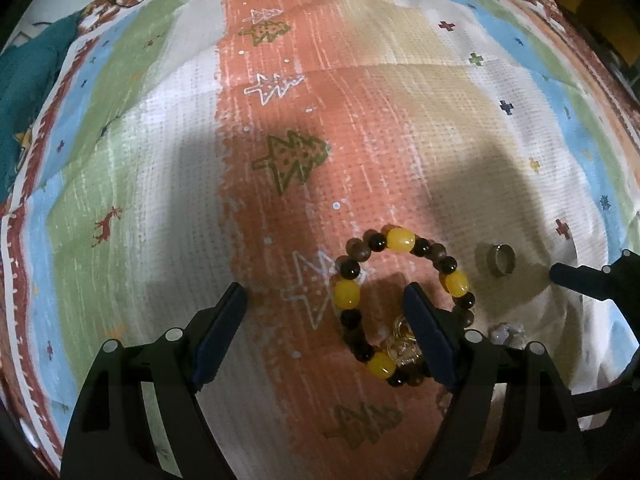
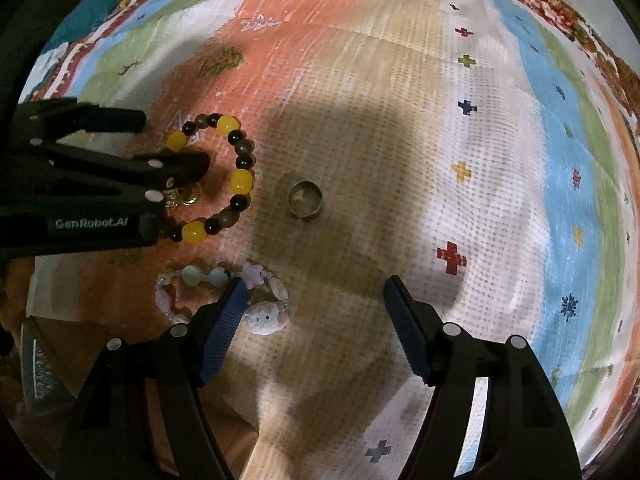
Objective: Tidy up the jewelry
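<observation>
While both jaws stand apart, left hand-held gripper (image 1: 324, 300) straddling beaded bracelet (image 1: 400, 304) edge (nothing gripped), right hand-held gripper (image 2: 314, 296) over bare cloth (image 2: 400, 140)

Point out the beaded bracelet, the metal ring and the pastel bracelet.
beaded bracelet (image 1: 401, 240): left wrist view, top yellow bead.
metal ring (image 2: 305, 200): right wrist view, band's front wall.
pastel bracelet (image 2: 266, 318): right wrist view, round white charm.

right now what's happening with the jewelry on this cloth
A person holds two grippers over a patchwork patterned cloth. The left gripper is open, one finger inside the brown-and-yellow beaded bracelet, not gripping. The right gripper is open too, one finger at the pastel charm bracelet. A plain metal ring lies untouched between them. Nothing is lifted yet.
</observation>
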